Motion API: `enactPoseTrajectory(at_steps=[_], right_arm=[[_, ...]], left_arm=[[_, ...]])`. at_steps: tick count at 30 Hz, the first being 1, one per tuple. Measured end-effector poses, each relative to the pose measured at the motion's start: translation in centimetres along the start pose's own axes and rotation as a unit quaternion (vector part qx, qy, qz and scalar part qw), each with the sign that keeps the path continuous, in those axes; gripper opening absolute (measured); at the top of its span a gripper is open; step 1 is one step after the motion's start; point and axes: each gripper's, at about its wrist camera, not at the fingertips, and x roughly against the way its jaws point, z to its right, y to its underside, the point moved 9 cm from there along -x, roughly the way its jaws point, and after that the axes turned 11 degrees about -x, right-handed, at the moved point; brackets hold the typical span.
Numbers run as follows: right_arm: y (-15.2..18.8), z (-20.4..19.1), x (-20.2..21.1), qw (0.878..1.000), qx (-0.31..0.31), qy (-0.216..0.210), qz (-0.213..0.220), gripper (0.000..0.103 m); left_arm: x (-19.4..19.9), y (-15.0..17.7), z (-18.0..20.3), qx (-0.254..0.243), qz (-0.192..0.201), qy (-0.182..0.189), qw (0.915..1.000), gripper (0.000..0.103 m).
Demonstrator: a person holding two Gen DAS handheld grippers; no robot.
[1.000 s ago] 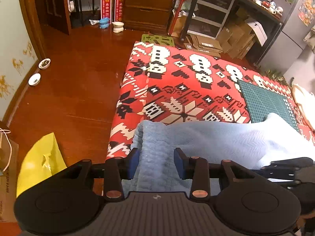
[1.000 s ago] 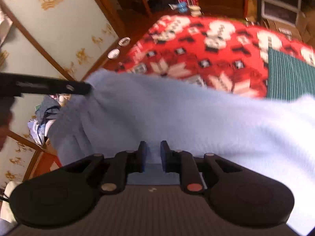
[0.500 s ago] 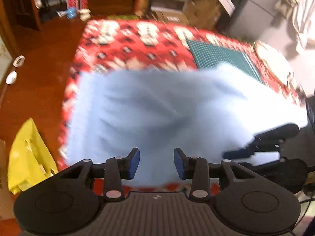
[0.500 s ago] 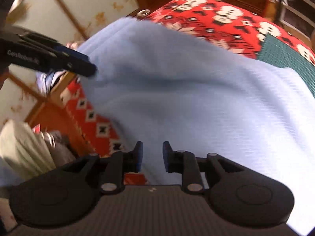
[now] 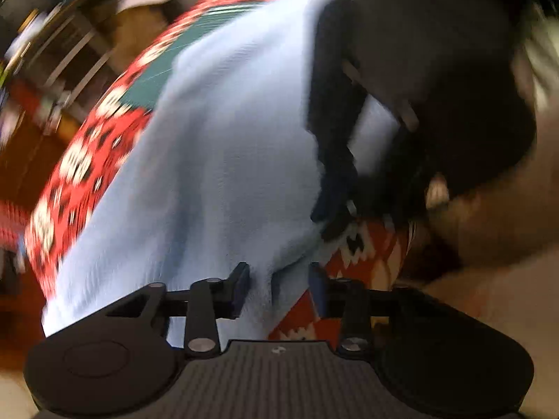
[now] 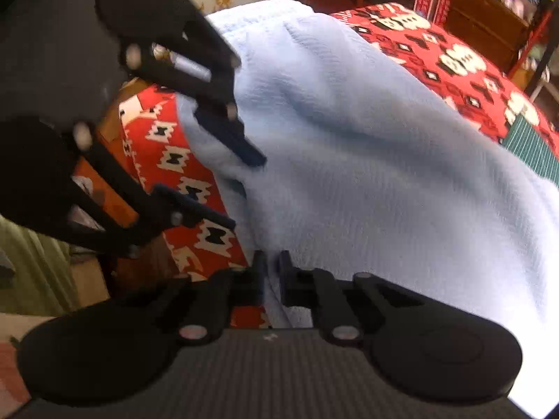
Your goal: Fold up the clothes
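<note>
Right gripper (image 6: 270, 269): its two fingers stand nearly together, with a thin fold of the light blue cloth (image 6: 367, 160) pinched between them at the near edge. Left gripper (image 5: 277, 279): fingers spread apart, one in front of the cloth, the other over bare red patterned cover (image 5: 363, 265); we see no grip there.

In the right wrist view the left gripper sits at the cloth's near left corner, one finger lying on the fabric, the other below it beside the cover.

The cloth lies spread over the cover, draped across the near edge and reaching a green mat (image 6: 527, 139) at the far side.

Judgement: we are laying out or re-gripping an edge. Next move calls for the left fingers to close on that corner, so both corners travel together. Left view is blurred.
</note>
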Motion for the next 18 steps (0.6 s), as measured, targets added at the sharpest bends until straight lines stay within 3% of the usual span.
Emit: enactPoseTrajectory(at_steps=[6,15,18], right_arm=[[0.2,-0.9,1.4,1.000,-0.014,-0.021,-0.003,0.003],[1.7,-0.6,1.6,0.998,-0.055,-0.035,-0.009,0.004],[1.4,1.6,3.5,0.991,-0.124,-0.042,0.018,0.006]], left_arm=[[1.7,1.3,0.7,-0.056,0.021,0.019,0.9980,0.004],[0.5,0.6,1.5,-0.046,0.006,0.038,0.9982,0.007],[1.3,0.0,0.9,-0.024,0.012,0.040,0.9988,0.013]])
